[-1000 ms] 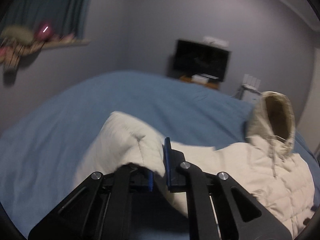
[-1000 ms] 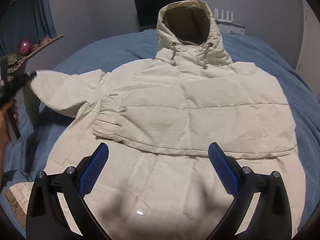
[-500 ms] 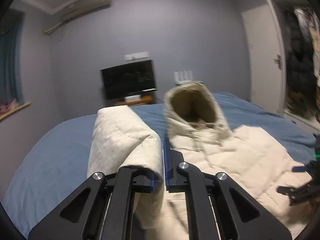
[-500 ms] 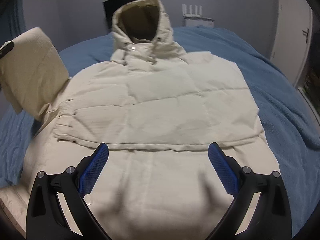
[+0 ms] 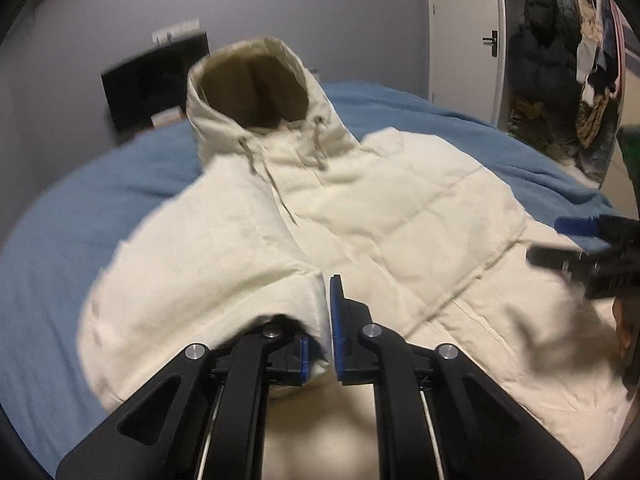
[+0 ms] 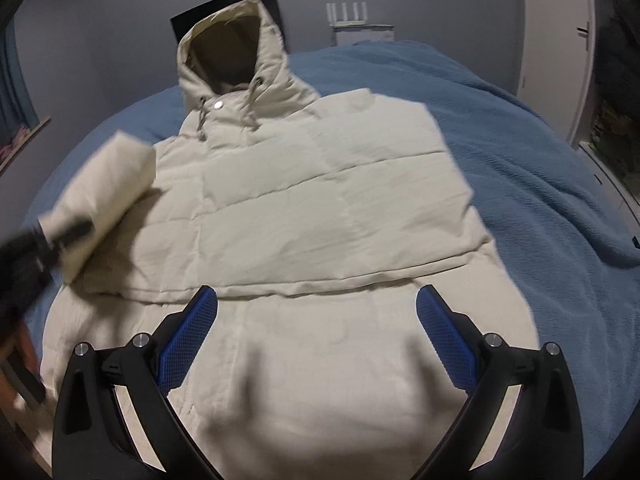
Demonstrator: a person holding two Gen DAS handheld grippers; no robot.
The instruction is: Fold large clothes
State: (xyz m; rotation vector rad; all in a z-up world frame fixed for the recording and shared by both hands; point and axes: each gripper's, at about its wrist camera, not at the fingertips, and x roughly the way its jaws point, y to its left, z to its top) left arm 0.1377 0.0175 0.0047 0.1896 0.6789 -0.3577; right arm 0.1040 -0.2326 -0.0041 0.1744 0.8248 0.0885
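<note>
Blue terry cloth covered the bed (image 6: 520, 168) from edge to edge, and on it lay the cream quilted jacket (image 6: 328, 208), front up, its hood (image 6: 228, 48) standing open toward the far wall. The jacket's body rested flat across the middle of the bed, hem nearest the grippers. The left gripper (image 5: 320, 320) had its blue pads nearly closed on the cuff of the left sleeve (image 5: 208, 280), which was lifted and doubled over the jacket's chest; in the right wrist view that sleeve appeared as a blurred roll at the jacket's left side. The right gripper (image 6: 316, 340) hovered just above the lower front with its jaws spread wide and nothing between them.

Beyond the bed the walls were grey-violet. A dark television (image 6: 224, 12) stood against the far wall behind the hood, and to its right a white router (image 6: 348, 12) with upright antennas sat on a white cabinet. A white door (image 5: 464, 36) with a dark handle stood on the right, and past it hung a crowd of dark clothes (image 5: 560, 60).
</note>
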